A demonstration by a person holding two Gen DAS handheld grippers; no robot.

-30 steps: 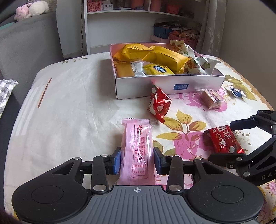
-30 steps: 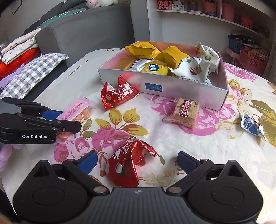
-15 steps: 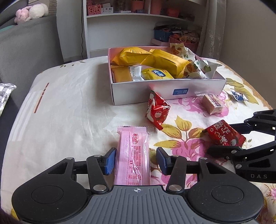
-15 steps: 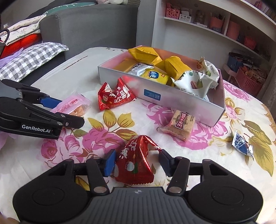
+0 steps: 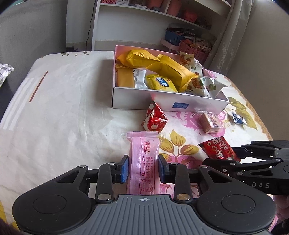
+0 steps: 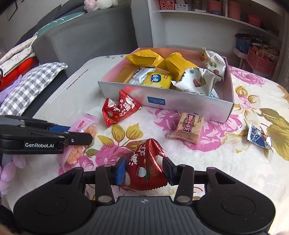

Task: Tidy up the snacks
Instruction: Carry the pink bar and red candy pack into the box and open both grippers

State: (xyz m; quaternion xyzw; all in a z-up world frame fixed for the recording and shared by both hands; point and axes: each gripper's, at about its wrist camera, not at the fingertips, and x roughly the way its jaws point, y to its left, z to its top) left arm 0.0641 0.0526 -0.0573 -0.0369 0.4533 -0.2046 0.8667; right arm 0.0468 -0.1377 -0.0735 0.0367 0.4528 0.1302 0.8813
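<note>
My left gripper (image 5: 143, 167) is shut on a pink snack packet (image 5: 144, 160) and holds it above the table; it also shows in the right wrist view (image 6: 82, 133). My right gripper (image 6: 144, 171) is shut on a red triangular snack bag (image 6: 146, 167), seen from the left wrist as a red bag (image 5: 219, 150). The white box (image 5: 162, 103) ahead holds several yellow and white snack packs. A second red bag (image 6: 120, 110) lies in front of the box.
A tan biscuit packet (image 6: 188, 128) and a small blue-white packet (image 6: 259, 136) lie on the floral cloth right of the box. A grey sofa with a checked cushion (image 6: 27, 86) stands to the left. White shelves (image 5: 153, 16) stand behind the table.
Both grippers closed on their snacks and lifted them: the right jaws went from wide open to shut on the red bag, and the left raised the pink packet.
</note>
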